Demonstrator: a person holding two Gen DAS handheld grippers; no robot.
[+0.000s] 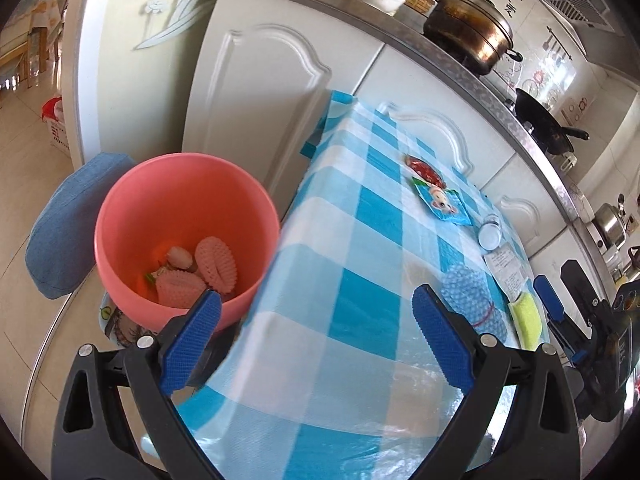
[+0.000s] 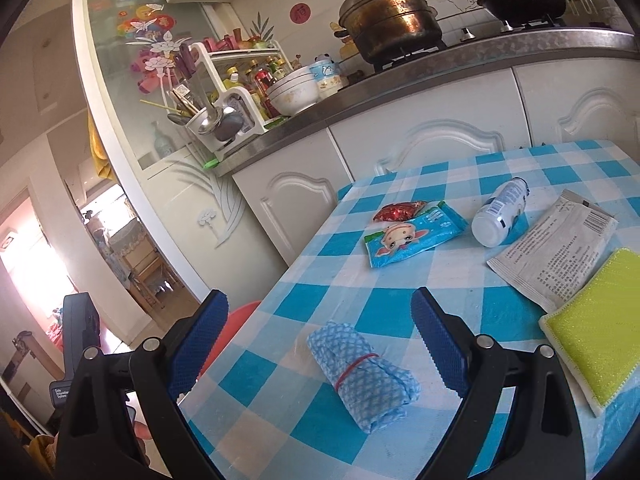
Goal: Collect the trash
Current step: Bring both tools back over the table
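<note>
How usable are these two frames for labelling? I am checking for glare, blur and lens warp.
Left wrist view: strong fisheye bending of the grey metal countertop edge, black vignette corners, soft glare on the blue-and-white checked tablecloth, the round pink plastic bin sharp. Right wrist view: overexposed doorway at left, straight cupboards curve, the rolled blue patterned cloth in focus.

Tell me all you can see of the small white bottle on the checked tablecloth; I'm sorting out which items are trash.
The small white bottle lies on its side on the blue-and-white tablecloth, flat base toward the right wrist camera, neck pointing toward the cabinets. It looks like plastic, with a blue printed label and a barcode around its body. Whether it is capped or empty cannot be told. It lies between the blue cartoon wrapper and the printed white sachet, apparently touching neither.
</note>
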